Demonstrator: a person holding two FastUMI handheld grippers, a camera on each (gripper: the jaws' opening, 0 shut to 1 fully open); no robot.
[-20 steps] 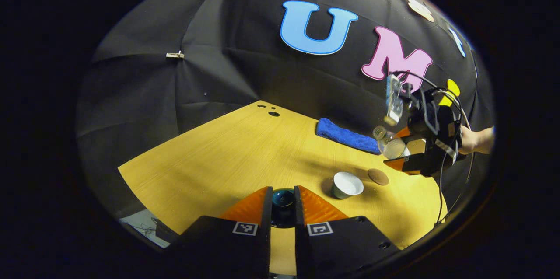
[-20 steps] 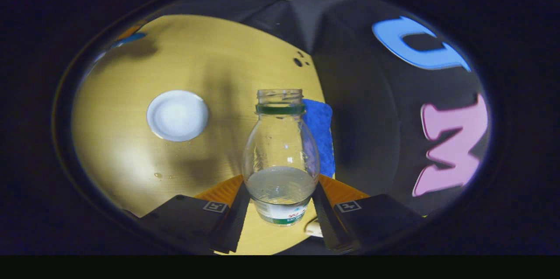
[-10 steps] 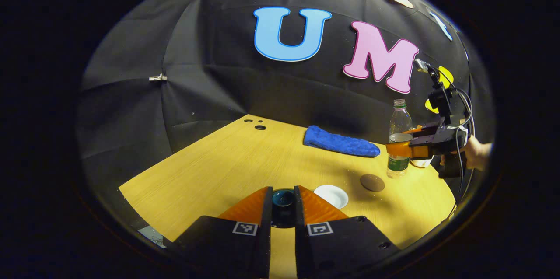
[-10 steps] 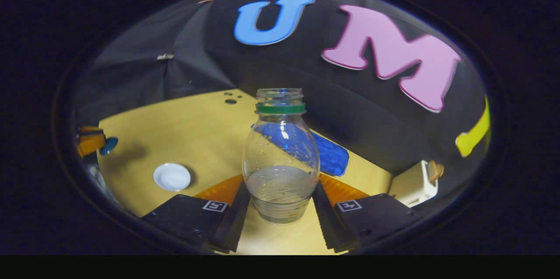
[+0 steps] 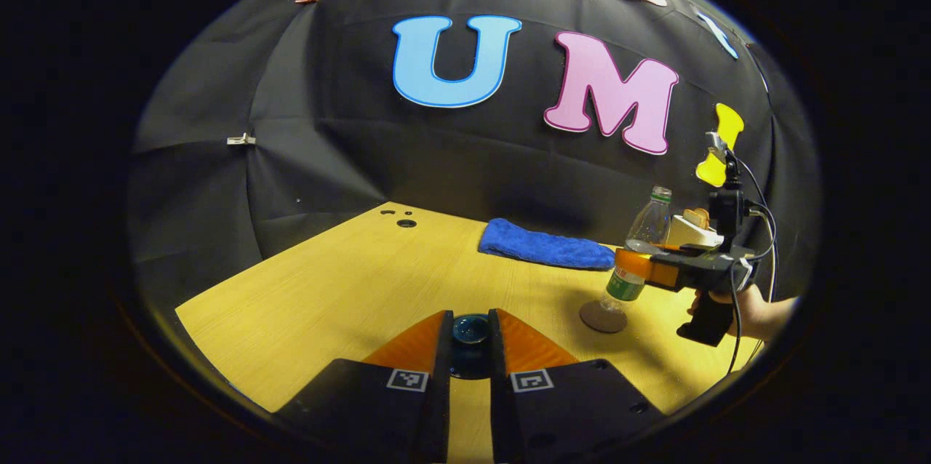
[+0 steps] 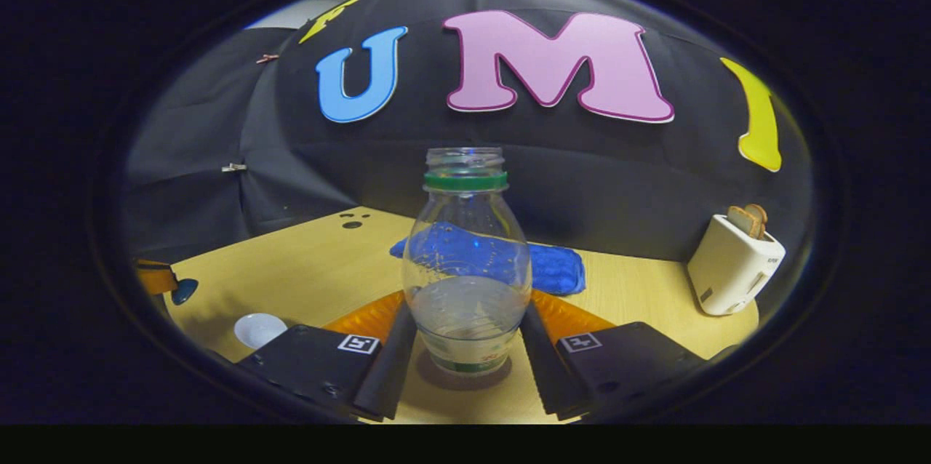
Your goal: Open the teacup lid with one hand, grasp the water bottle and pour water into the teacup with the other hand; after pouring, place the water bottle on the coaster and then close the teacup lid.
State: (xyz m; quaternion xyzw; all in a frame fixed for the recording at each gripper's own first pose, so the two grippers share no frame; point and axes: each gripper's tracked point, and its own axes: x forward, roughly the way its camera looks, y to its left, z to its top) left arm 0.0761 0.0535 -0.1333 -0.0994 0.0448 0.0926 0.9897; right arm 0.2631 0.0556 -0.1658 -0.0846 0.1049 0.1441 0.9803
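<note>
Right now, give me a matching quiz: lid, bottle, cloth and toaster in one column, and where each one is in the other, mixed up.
Things:
1. lid
2. bottle
3. cloth
4. toaster

Places:
A. lying flat near the wall
B. between the left gripper's fingers
C. at the table's far right, bread in its slots
D. held by the right gripper over the coaster

Pairs: 1-B, 2-D, 3-A, 4-C

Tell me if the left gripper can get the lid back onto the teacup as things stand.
Probably yes. The left gripper holds the lid, and the teacup sits uncovered, with the water bottle off to the side over the coaster.
</note>
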